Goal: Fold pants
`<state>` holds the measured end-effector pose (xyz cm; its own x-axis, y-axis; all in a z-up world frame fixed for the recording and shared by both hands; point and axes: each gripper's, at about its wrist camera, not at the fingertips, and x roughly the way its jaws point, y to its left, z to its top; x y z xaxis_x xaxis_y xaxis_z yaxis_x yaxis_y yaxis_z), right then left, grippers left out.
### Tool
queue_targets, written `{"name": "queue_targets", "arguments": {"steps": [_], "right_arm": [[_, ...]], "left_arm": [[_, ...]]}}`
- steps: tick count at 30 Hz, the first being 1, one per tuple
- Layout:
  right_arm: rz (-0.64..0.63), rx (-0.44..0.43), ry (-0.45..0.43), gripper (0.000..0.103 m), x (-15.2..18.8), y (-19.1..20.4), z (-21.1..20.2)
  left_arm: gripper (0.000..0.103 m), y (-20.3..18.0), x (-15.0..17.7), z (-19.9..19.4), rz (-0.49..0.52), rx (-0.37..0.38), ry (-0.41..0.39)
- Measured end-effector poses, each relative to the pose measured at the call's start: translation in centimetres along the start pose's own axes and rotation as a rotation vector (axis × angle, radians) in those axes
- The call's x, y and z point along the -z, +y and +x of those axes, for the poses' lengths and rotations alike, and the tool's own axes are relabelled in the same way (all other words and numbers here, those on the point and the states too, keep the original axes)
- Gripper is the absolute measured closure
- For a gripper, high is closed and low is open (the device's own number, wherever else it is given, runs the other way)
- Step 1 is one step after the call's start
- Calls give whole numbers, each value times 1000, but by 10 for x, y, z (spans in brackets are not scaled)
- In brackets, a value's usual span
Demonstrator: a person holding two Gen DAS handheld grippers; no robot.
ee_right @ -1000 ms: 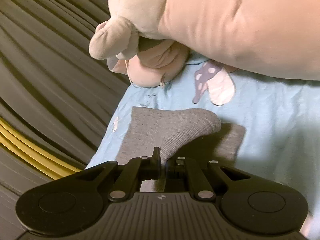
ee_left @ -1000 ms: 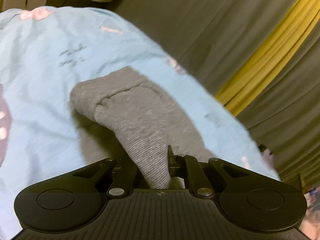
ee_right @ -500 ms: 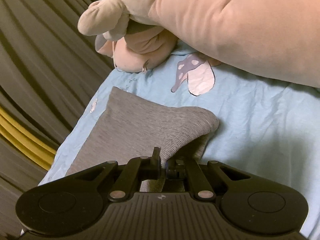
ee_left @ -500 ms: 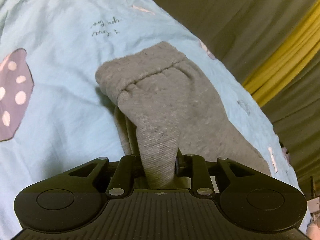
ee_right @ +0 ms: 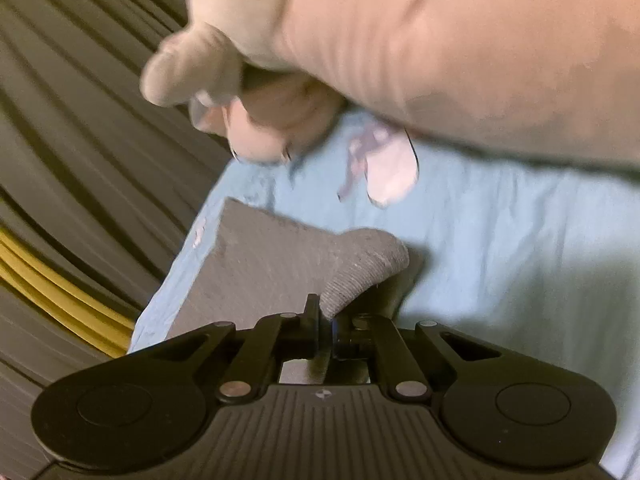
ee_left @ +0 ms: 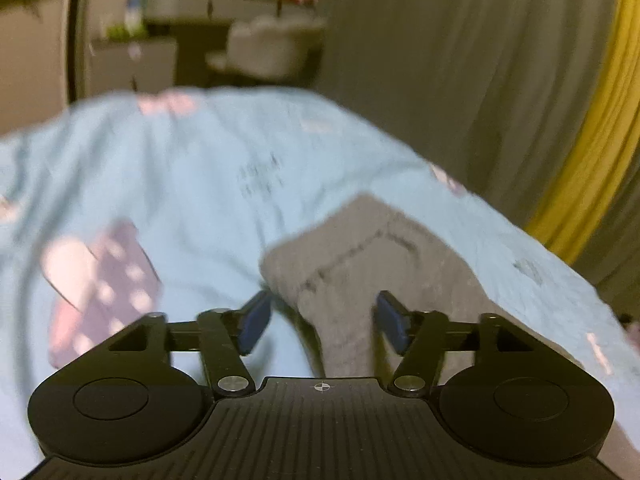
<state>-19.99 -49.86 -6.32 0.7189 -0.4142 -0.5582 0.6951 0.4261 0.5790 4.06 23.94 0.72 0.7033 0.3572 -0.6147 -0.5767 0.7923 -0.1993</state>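
While the grey pants (ee_left: pixel 360 264) were laid on the light blue sheet (ee_left: pixel 192 184) at lower centre, the left gripper (ee_left: pixel 322 316) was being opened, fabric between its jaws unpressed, presumably to release the fold. The right gripper (ee_right: pixel 326 326) was kept clamped on a ribbed edge, likely to steady it.

Pants (ee_left: pixel 372 264) between the left gripper (ee_left: pixel 322 318) fingers (ee_left: pixel 256 316) — grey knit cloth, matt, finely ribbed at the cuff clamped in the right gripper (ee_right: pixel 326 330). Finger pads blue, rubbery-looking, matt. Gripper bodies black plastic, matt, grooved on top, with small bright metal pins. Bed sheet (ee_left: pixel 192 184) beyond the fingers — light blue woven cloth, smooth, printed. Plush toy (ee_right: pixel 420 52) above the right fingers: soft, fuzzy fabric. Curtain (ee_right: pixel 80 128): pleated dull cloth.
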Motion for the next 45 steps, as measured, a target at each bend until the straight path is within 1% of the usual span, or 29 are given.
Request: {"name": "queue_targets", "arguments": {"steps": [1, 2, 3, 4, 5, 8, 10, 13, 15, 17, 19, 20, 21, 22, 24, 25, 26, 27, 29, 30, 33, 36, 37, 39, 40, 41, 43, 44, 45], "right_arm": [[-31, 33, 0, 98, 1, 3, 2], [-67, 114, 14, 95, 3, 7, 7], [-88, 199, 26, 90, 4, 8, 9], [-89, 261, 23, 81, 5, 8, 9], [-78, 279, -12, 75, 5, 8, 3], [-105, 308, -121, 74, 4, 24, -18], [-152, 283, -165, 72, 6, 44, -26], [-259, 159, -134, 68, 22, 85, -22], [-351, 63, -58, 58, 42, 113, -5], [-440, -8, 69, 47, 64, 135, 18], [-511, -25, 197, 47, 79, 149, 42], [-527, -3, 241, 46, 82, 153, 53], [-528, 14, 267, 45, 83, 153, 62], [-512, 12, 270, 42, 82, 151, 67], [-488, -3, 254, 38, 81, 150, 69], [-486, -13, 253, 34, 81, 150, 70], [-490, -18, 250, 29, 84, 152, 69], [-497, -21, 250, 26, 85, 154, 72], [-522, -19, 248, 17, 92, 160, 75], [-541, -15, 249, 16, 96, 162, 75], [-568, -5, 252, 12, 99, 164, 74], [-538, -20, 251, 12, 96, 160, 74], [-534, -23, 251, 12, 96, 159, 74], [-542, -23, 253, 10, 98, 160, 75], [-549, -23, 254, 8, 99, 161, 76], [-554, -23, 256, 7, 99, 161, 76], [-551, -25, 257, 7, 99, 161, 75], [-544, -27, 256, 7, 98, 160, 75], [-541, -28, 256, 6, 98, 160, 75]], "left_arm": [[22, -3, 0, -6, 6, -24, -39], [12, -6, -1, -15, 18, -50, -88], [6, -12, -1, -22, 36, -76, -128], [6, -18, -1, -28, 58, -91, -161], [6, -27, -1, -36, 86, -85, -199], [5, -53, 5, -58, 163, -23, -275], [3, -76, 15, -67, 228, 66, -286], [3, -120, 41, -63, 375, 241, -199], [3, -151, 64, -52, 482, 301, -143], [6, -179, 85, -38, 600, 345, -82], [16, -199, 101, -21, 670, 355, -59], [24, -209, 105, -7, 694, 325, -36], [45, -214, 105, 4, 691, 276, -10], [51, -215, 101, 13, 661, 247, 27], [47, -207, 78, 23, 512, 311, 76], [46, -204, 70, 21, 458, 337, 64], [39, -203, 62, 22, 435, 335, 30], [33, -204, 59, 26, 448, 324, 8], [34, -222, 63, 43, 557, 310, 24], [41, -227, 71, 49, 599, 294, 51], [48, -242, 93, 73, 697, 262, 139], [47, -256, 106, 85, 740, 226, 56], [46, -260, 108, 88, 734, 218, 44], [28, -269, 108, 98, 736, 175, 3], [25, -271, 107, 98, 744, 149, -25], [25, -272, 103, 98, 738, 133, -37], [39, -267, 91, 85, 677, 141, -4], [44, -263, 85, 77, 645, 167, 16], [43, -258, 85, 68, 634, 196, 20]]}}
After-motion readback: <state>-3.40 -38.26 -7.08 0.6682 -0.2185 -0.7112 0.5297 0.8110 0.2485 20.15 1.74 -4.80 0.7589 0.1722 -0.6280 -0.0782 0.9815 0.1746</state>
